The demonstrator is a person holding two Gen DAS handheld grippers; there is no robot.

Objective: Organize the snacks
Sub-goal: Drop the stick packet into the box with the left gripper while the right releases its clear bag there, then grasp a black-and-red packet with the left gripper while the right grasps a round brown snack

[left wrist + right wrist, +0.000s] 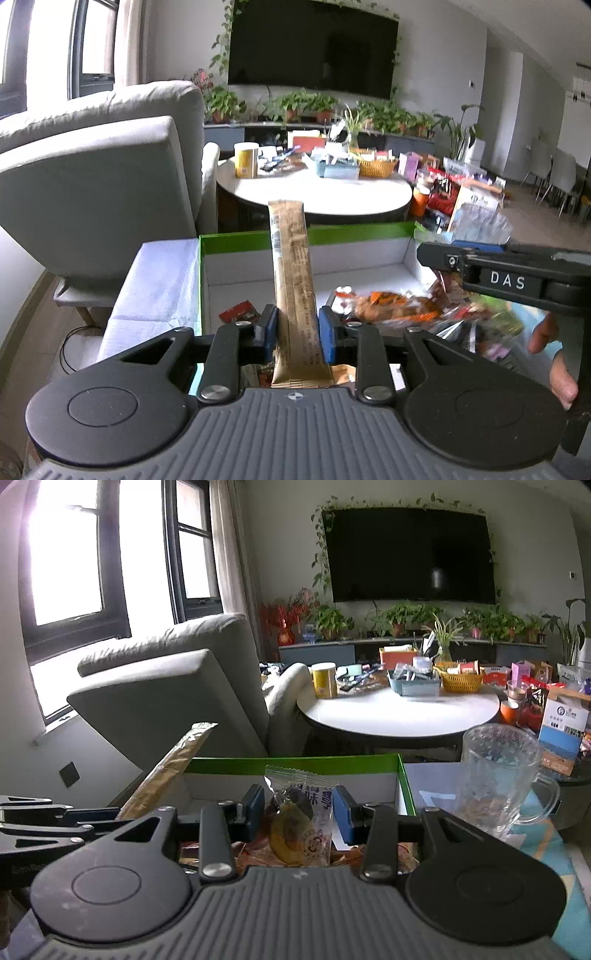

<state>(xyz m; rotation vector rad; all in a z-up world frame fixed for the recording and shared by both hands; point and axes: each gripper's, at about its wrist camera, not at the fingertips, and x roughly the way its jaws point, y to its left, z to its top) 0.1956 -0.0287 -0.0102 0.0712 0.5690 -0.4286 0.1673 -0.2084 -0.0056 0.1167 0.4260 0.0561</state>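
My left gripper (297,325) is shut on a long tan stick packet (291,273) that stands upright above a green-rimmed white box (236,242). A red wrapped candy (240,313) lies in the box, and a heap of orange snack packets (399,308) lies at its right side. My right gripper (298,808) is shut on a clear-wrapped snack with a dark and yellow filling (299,823), just in front of the box (295,765). The stick packet (173,766) and the left gripper's body (48,823) show at the left of the right wrist view. The right gripper's body (517,277) shows at the right of the left wrist view.
A clear glass mug (495,779) stands right of the box. A grey armchair (99,177) is at the left. A round white table (314,192) with a basket, trays and a yellow can stands beyond the box. Snack packages pile at the right (465,199).
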